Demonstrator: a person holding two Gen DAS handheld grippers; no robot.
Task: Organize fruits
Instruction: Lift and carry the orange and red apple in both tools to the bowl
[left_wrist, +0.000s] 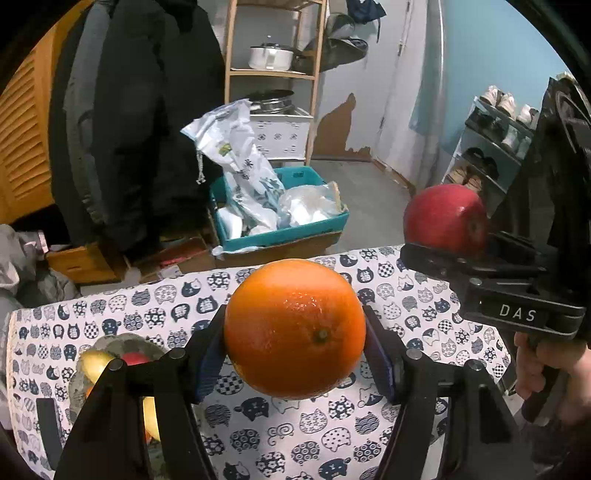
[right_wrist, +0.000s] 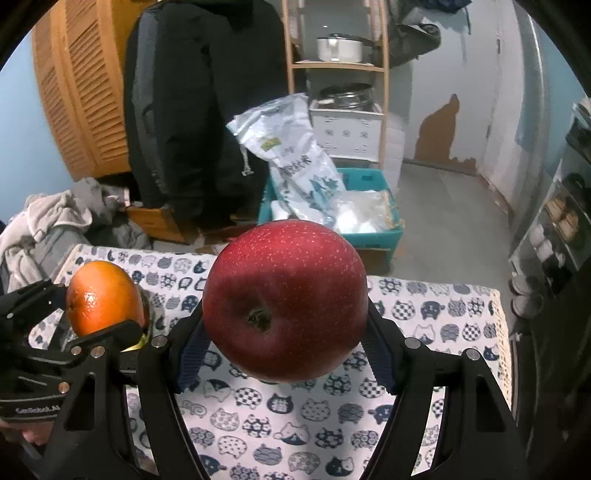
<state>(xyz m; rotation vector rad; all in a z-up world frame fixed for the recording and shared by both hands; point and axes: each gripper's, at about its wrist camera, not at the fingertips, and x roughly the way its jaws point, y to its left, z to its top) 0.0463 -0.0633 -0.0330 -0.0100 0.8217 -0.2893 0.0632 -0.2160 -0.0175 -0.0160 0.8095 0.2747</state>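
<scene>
**Two round fruits aloft, each held on a curved flank**

The table (left_wrist: 369, 424), under a cat-print cloth, fills the lower half of both views. At about 8 o'clock in the left wrist view sits a grey bowl (left_wrist: 110, 341) with yellow and red fruit showing in it — partly hidden behind the gripper frame.

The left gripper (left_wrist: 295, 343) pinches an orange (left_wrist: 294, 328) between its blue pads, clear above the cloth. The right gripper (right_wrist: 286, 343) pinches a red apple (right_wrist: 285, 300) the same way; in the left view it shows at 3 o'clock, near the table's far edge.

Risks, as I judge them:
- Both fruits are smooth and round, gripped at their widest part. A quick tilt or jolt could roll either one out — and off the table onto the floor.
- The two grippers travel close together; a crossing path could knock one fruit against the other frame.
- The bowl already looks partly full, so a fruit released high may bounce off those inside.
</scene>
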